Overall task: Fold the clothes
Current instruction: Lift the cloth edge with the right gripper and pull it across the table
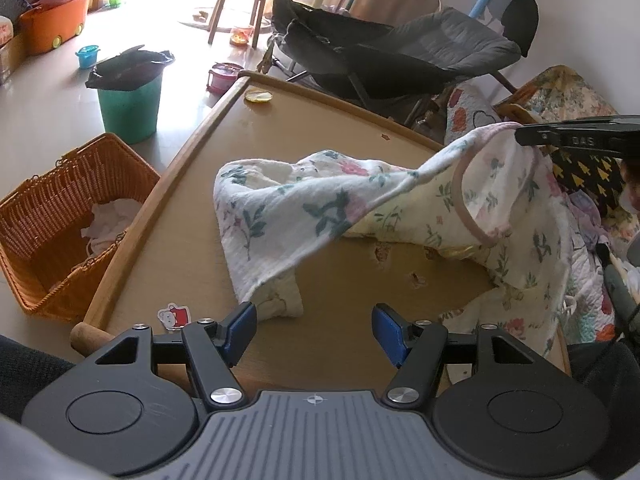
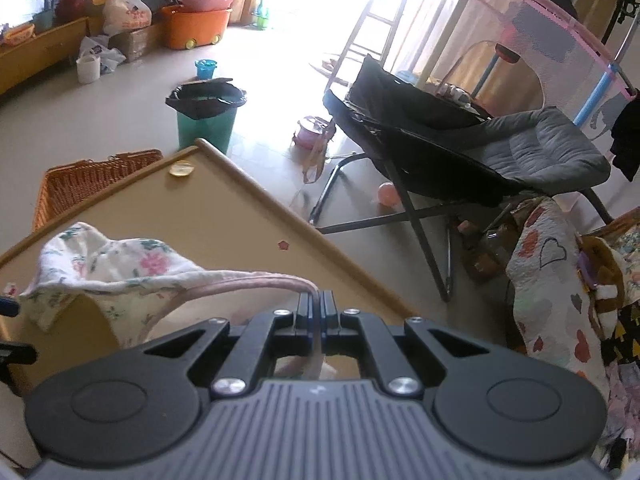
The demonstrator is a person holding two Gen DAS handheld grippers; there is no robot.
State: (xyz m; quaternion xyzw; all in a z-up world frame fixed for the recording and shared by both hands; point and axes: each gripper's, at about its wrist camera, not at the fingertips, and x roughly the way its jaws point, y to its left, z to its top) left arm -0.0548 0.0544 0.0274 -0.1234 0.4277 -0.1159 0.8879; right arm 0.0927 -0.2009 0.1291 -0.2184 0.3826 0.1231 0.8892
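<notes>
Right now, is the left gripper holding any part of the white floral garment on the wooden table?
No, the left gripper stands open over the bare table, with the floral garment lying beyond its fingertips.

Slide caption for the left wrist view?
Open left gripper waits while right gripper lifts floral garment off table.

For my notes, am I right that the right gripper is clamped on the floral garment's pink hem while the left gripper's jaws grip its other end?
Not quite: the left gripper is open and empty in the left wrist view. The right gripper does clamp the floral garment.
</notes>
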